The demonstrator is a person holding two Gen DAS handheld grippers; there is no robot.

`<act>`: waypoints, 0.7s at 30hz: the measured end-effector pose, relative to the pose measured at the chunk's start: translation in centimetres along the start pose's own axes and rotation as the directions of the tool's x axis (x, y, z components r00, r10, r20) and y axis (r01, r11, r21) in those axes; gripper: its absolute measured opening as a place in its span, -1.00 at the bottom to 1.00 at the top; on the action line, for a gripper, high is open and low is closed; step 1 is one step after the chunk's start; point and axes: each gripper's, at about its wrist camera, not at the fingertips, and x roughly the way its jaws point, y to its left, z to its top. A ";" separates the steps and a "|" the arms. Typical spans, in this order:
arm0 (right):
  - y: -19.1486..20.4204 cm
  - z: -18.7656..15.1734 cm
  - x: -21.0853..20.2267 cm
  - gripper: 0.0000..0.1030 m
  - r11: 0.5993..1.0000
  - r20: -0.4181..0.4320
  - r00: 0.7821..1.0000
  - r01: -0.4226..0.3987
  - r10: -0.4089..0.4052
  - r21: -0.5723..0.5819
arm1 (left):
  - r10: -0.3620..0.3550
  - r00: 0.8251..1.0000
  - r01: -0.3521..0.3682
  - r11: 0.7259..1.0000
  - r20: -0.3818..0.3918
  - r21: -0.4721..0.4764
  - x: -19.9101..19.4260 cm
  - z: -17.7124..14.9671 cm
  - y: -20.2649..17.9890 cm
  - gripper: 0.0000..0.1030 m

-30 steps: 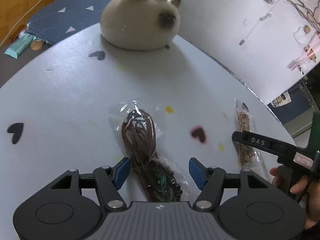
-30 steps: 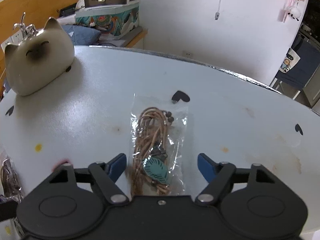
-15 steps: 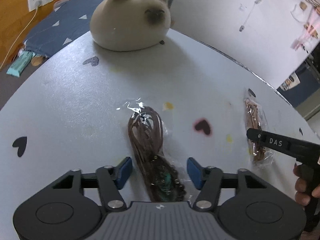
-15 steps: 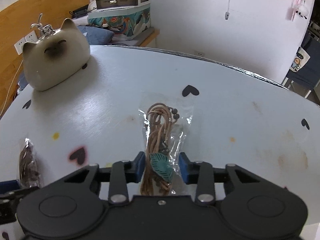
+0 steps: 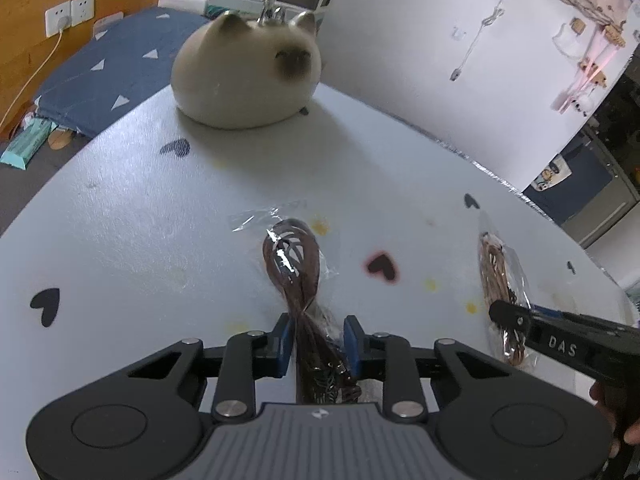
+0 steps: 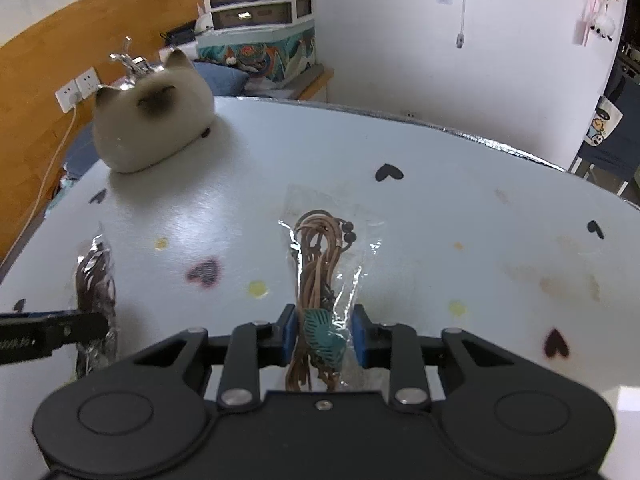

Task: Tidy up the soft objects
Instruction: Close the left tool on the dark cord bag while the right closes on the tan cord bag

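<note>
Step in hand: both packets were being gripped at once, as I judged it, the pick-up stage of organizing the soft things.
Left tool (image 5: 316,344): its blue pads were closing on the near end of the dark brown cord packet (image 5: 298,268), already pinching the bundle; the far end of the packet lay on the desk (image 5: 132,216).
Right tool (image 6: 323,338): its pads were closing on the tan cord packet (image 6: 324,264), squeezing it at the teal leaf charm (image 6: 323,338); the rest of the bag stretched away over the desk.
Where they lay: the two packets sat side by side in the near part of the desk, well apart from each other, a pink-edged heart print (image 5: 382,266) between them.
Next move, my guess: a firm squeeze first, since the slick film could slip, then a lift clear of the desk toward wherever the soft things are gathered; no bin showed.
Count: two cord packets, two tools, one cat-shaped plush (image 5: 246,74) at the far edge of the desk.
</note>
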 end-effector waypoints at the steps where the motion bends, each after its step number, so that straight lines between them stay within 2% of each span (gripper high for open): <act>1: 0.0 -0.1 -0.6 -0.44 1.000 0.007 1.000 -0.002 0.002 0.002 | -0.005 1.000 0.005 1.000 0.006 0.002 -0.3 0.0 0.0 -0.45; 10: 0.6 -1.8 -5.5 -0.44 1.000 0.063 0.998 -0.012 0.011 0.017 | -0.080 0.996 0.077 0.995 0.049 0.062 -3.9 -0.6 -1.3 -0.45; 21: 0.2 -5.2 -11.9 -0.44 0.999 0.133 0.991 0.008 -0.014 0.051 | -0.140 0.987 0.121 0.970 0.078 0.210 -7.9 -2.9 -4.4 -0.45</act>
